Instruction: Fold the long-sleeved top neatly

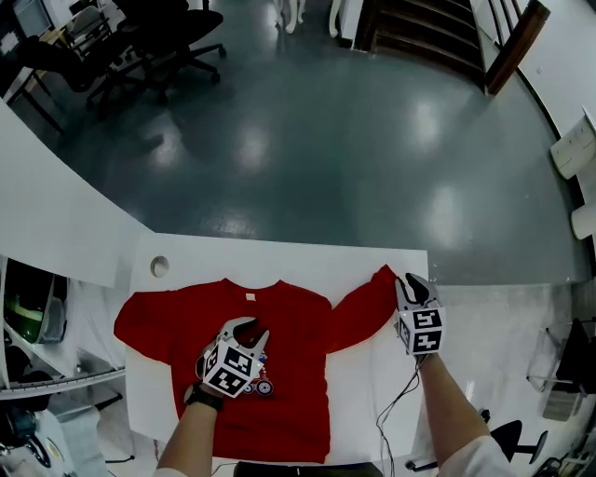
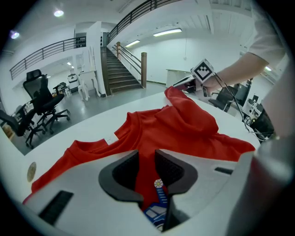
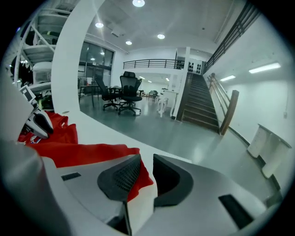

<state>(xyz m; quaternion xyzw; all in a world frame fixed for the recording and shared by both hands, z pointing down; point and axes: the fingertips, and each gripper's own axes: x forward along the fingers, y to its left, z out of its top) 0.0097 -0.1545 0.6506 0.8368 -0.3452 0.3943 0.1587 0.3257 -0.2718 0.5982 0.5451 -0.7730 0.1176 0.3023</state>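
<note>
A person's left gripper [image 1: 250,333] sits low over the chest of a red long-sleeved top [image 1: 298,317]. Its jaws stand a narrow gap apart, with flat red fabric and a blue-and-white printed motif [image 2: 156,209] showing between them and nothing lifted. The right gripper [image 1: 413,282] is at the far end of the top's outstretched sleeve [image 1: 363,312]. Its jaws are likewise slightly parted, and the red cuff edge [image 3: 140,177] lies in the gap against one pad. The top is spread front up on a white table [image 1: 372,391], collar towards the far edge. Beyond are a grey floor, black office chairs [image 1: 158,47] and a staircase [image 1: 428,28].
</note>
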